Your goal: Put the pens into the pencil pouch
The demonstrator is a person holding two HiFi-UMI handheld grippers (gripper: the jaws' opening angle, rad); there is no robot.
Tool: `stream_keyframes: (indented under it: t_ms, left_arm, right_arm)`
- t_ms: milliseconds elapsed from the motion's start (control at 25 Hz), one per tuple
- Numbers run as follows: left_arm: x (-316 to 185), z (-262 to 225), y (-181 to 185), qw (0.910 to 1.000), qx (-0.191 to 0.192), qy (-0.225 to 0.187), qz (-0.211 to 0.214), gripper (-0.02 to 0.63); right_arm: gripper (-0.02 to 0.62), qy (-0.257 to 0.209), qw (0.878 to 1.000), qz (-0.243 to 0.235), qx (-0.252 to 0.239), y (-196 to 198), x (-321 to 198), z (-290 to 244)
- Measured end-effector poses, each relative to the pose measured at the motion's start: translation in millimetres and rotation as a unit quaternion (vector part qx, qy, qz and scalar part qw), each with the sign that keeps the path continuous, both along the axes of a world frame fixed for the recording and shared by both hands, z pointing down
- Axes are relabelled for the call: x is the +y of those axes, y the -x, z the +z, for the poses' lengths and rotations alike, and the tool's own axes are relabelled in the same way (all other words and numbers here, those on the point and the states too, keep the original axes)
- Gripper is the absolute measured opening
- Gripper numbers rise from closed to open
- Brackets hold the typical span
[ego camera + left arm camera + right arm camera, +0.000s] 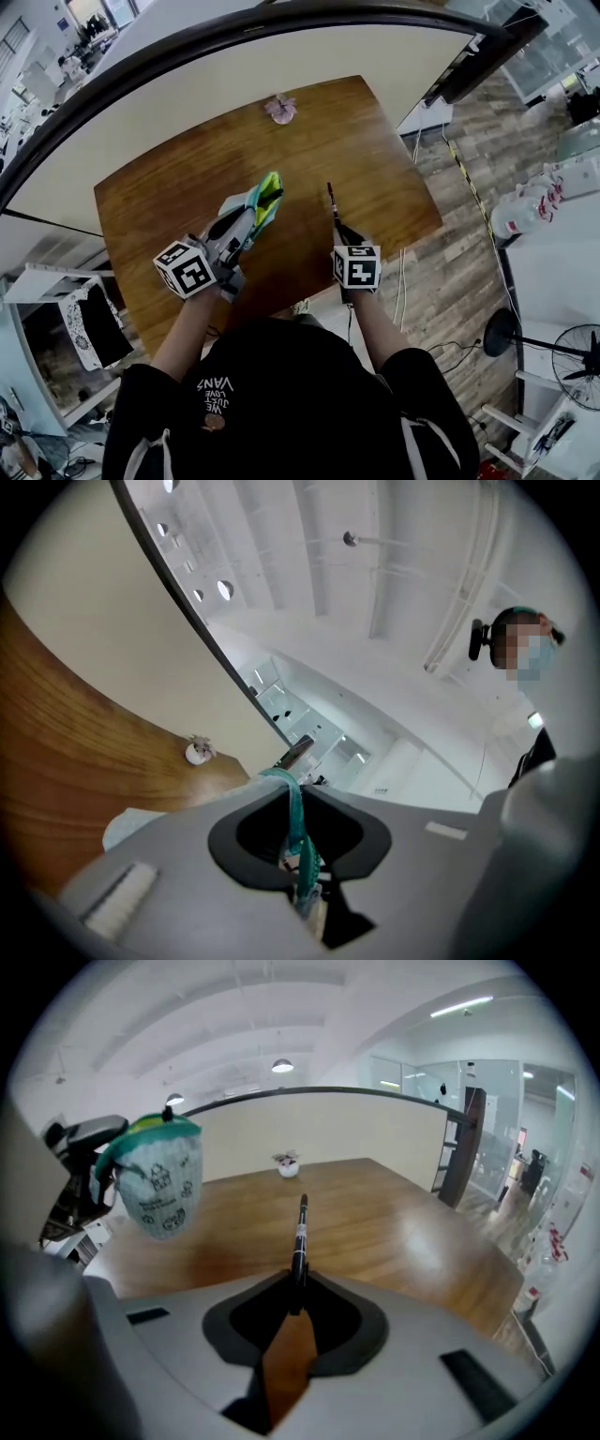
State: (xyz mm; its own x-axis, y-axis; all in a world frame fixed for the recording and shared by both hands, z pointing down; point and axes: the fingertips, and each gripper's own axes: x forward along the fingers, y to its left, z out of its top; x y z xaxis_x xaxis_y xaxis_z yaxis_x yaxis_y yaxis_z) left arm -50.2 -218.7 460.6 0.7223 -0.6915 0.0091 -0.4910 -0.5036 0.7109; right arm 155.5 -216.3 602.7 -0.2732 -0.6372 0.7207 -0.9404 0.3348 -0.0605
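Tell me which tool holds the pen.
The right tool: a black pen sticks out from its jaws, while the left tool clamps the pencil pouch.

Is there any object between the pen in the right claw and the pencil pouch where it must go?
Nothing visible stands between them. The right claw grips the pen, the left claw holds the pencil pouch up above the table, and only bare wood shows in the gap.
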Motion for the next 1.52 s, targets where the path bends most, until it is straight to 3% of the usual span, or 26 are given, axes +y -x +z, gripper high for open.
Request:
stream_keyframes:
  t_ms: [160,600,880,1160,1520]
  left_arm:
    - [4,25,-9,0.9986,-0.042,0.008,0.030,0.052]
    - [21,53,-33,0.9918,-0.082,0.017,0.096,0.052]
    - [36,65,-34,0.9878,-0.106,0.016,0.113,0.052]
    - [43,74,-25,0.9841,-0.141,0.007,0.108,0.052]
    - [65,87,-31,0.9668,-0.207,-0.022,0.148,0.052]
  right_arm:
    - [0.067,-0.018,0.999,-0.023,-0.019,22,21,-25]
    - [0.067,-0.040,0.996,-0.058,-0.048,72,70,-65]
    - [0.067,-0.038,0.995,-0.083,-0.029,89,94,-68]
    - [0.067,0.000,0.993,-0.117,-0.011,101,114,-55]
    - [0.067,0.027,0.982,-0.185,0.030,119,116,-43]
